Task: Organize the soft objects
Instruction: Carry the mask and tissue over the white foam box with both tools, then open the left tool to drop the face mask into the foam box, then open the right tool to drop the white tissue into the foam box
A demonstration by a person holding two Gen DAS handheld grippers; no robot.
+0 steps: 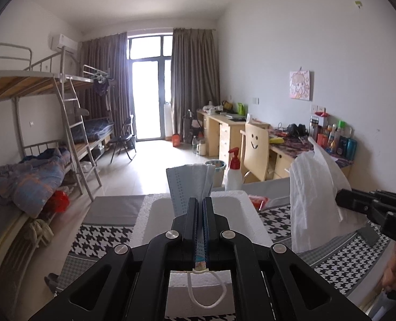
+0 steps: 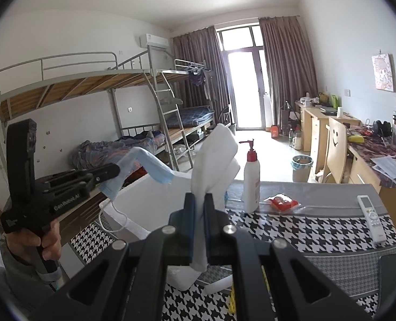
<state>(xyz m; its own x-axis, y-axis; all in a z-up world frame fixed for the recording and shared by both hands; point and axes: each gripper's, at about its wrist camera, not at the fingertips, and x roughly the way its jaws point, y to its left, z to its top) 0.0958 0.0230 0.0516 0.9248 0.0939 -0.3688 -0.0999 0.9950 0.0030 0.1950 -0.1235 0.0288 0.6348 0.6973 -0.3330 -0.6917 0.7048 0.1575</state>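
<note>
A folded pale-blue face mask (image 1: 190, 184) is clamped in the left gripper's (image 1: 200, 203) closed jaws above the white foam box (image 1: 157, 214); a crumpled white tissue (image 2: 214, 157) is pinched in the right gripper's (image 2: 199, 200) closed jaws beside it.

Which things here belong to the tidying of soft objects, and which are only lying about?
For the job:
- face mask, in the left gripper
- white tissue, in the right gripper
- white box

Lying about:
- pump bottle
- red packet
- remote
</note>
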